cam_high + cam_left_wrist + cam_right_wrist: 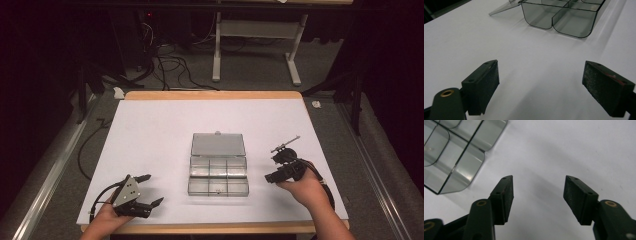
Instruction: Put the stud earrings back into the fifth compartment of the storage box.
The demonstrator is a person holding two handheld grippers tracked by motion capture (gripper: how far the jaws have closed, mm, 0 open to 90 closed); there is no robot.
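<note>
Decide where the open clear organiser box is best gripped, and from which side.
Grip the lid's far edge, by its small latch tab, coming from above at the table's far side. The lid lies flat and thin, so that edge is probably easier to pinch than the compartment tray.

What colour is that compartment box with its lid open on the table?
Clear smoky grey plastic box; the left gripper view shows the tint best.

Left hand (107,215) holds the left gripper (150,191) low at the near-left of the compartment box (218,170), jaws spread wide with nothing between them. Right hand (305,189) holds the right gripper (271,169) just beside the box's right side, pointing toward it, jaws apart and empty
</note>
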